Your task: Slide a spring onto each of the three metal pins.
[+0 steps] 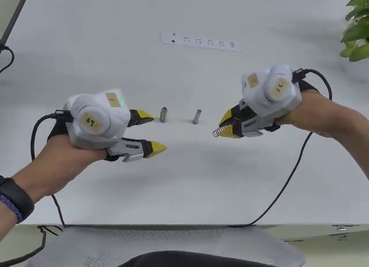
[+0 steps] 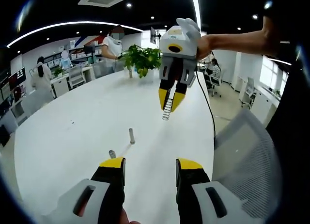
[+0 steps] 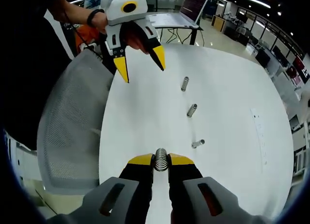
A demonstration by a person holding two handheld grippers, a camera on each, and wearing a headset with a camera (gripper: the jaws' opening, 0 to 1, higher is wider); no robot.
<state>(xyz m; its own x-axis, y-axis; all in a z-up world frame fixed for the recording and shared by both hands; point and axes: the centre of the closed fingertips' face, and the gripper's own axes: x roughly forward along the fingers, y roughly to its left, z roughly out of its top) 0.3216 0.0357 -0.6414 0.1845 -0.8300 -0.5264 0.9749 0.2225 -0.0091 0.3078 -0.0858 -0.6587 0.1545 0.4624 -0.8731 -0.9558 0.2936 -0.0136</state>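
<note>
Right gripper (image 1: 226,124) clamping silver coiled spring (image 3: 161,158), end protruding

Bright, even overhead light, soft shadows on the white table (image 1: 190,180), heavy fisheye warp toward edges.

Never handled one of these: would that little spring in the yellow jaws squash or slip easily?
Probably light: the right gripper pinches the spring near one end, and the free part juts out straight. Its open wire coils suggest it would give when squeezed. Being round, it might roll on the table if dropped.
</note>
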